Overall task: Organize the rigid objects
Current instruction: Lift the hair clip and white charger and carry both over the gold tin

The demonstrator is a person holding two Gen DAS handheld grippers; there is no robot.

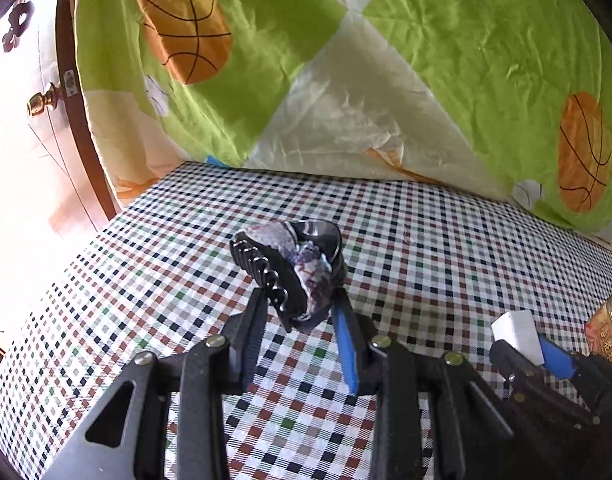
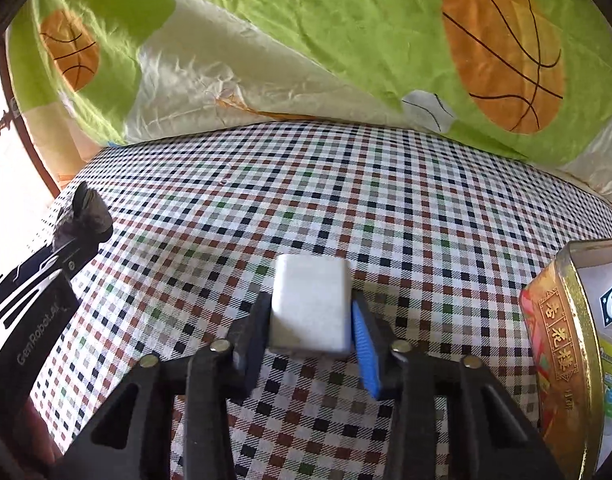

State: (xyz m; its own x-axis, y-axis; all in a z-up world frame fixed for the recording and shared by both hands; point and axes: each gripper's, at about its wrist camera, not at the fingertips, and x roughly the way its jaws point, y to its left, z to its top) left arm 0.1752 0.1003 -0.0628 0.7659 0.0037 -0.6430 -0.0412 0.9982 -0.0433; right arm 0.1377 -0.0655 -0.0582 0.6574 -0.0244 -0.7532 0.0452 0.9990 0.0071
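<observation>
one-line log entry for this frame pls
left gripper: shut on hair claw clip | right gripper: shut on white block | tin box: right edge

- The checked bench [image 2: 345,200] is lying bare across its middle and far part, leaving wide room to pass.
- The green basketball quilt [image 2: 306,40] is rising along the far edge, closing off that side.
- A gold tin [image 2: 561,340] is standing at the right edge, blocking passage there.
- The left hand-held gripper [image 2: 80,220] is occupying the left side, gripping a dark hair clip [image 1: 290,268].
- A wooden door frame [image 1: 72,92] is bounding the far left.
</observation>
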